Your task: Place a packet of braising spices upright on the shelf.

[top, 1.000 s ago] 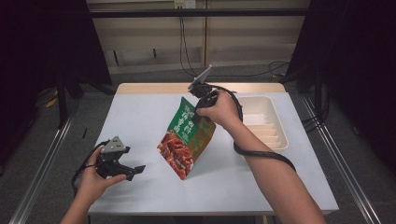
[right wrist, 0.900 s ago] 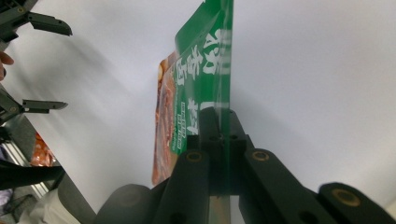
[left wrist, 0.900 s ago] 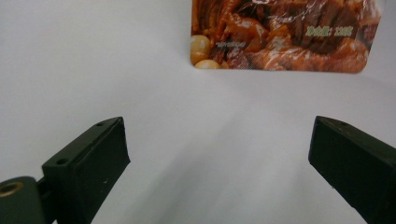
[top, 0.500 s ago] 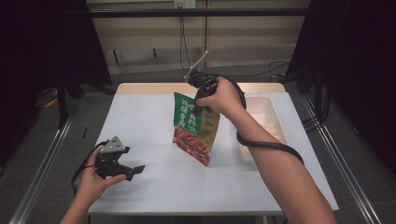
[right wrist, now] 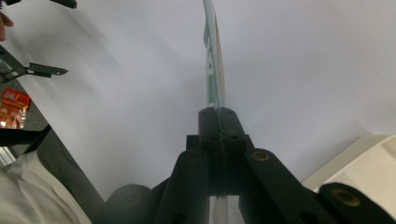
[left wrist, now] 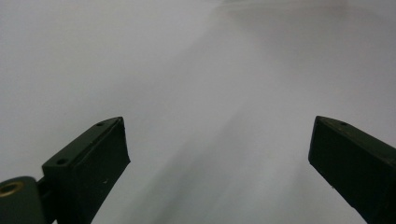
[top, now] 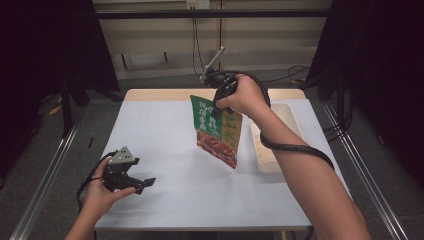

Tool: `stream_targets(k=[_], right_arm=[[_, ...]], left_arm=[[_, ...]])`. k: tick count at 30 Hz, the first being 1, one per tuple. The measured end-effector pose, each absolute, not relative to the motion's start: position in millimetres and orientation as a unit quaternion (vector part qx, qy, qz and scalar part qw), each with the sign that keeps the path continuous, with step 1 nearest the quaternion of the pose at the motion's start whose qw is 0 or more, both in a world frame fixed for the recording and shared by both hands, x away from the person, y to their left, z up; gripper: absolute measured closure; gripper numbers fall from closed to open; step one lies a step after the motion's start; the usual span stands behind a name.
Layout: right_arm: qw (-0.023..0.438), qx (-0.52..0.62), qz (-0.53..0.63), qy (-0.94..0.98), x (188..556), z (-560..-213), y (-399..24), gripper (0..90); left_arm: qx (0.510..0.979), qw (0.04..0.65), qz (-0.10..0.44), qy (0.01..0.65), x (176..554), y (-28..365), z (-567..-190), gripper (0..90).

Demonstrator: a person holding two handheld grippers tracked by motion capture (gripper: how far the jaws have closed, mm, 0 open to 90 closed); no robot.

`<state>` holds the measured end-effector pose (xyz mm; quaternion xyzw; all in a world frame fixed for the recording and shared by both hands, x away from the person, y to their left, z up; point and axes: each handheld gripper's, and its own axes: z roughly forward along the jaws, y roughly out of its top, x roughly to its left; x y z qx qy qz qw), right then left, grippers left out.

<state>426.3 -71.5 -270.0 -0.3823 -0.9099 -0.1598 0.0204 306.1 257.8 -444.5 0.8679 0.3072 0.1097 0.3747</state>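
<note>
A white worktop [top: 165,130] with a pale wooden far edge stands on a grey floor [top: 45,150], lit evenly from above. Behind it runs a beige panelled wall [top: 160,40] with a dark rail [top: 150,14] across the top, a socket [top: 197,4] and thin cables [top: 196,45] hanging down from it. Black curtains [top: 45,45] close in both sides, and metal floor rails [top: 42,182] run along the worktop's left and right.
</note>
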Motion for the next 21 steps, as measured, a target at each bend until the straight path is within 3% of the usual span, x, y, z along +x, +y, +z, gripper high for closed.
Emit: stream_targets(k=[21], right_arm=[[0.015, -0.356, -0.149, -0.923, 440, -247, -95, 90.0]], left_arm=[[0.865, 0.378, 0.089, 0.319, 308, 261, -449, 4.6]])
